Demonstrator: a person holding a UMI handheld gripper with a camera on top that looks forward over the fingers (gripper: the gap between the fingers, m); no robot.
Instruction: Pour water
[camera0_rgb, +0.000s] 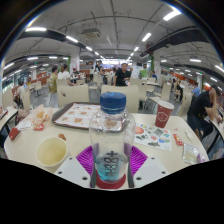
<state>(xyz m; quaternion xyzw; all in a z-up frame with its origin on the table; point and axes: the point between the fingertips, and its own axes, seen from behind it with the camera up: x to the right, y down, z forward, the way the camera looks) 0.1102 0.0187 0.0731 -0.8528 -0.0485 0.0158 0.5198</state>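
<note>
- Bottle (111, 135) with a blue cap (113, 102) stands upright between the fingers of our gripper (111, 158), base at the near edge of the table (150, 150).
- We see the purple pads (86, 157) pressing both sides of the bottle, so we judge the jaws clenched on it.
- Cap looks on; we cannot tell whether it is loosened.
- Yellow cup (51, 151) sits just beside the bottle, to its left on the table, looks empty — we judge it the likely target.
- Red cup (164, 114) stands further off to the right, beyond a printed mat (155, 136).
- Tray (77, 115) with food lies beyond the bottle.
- People sit at tables in the hall behind.
- Progress: we have the grasp only; no tilt, no water visible in the yellow cup. Left: uncap if needed, lift, carry over, pour.
</note>
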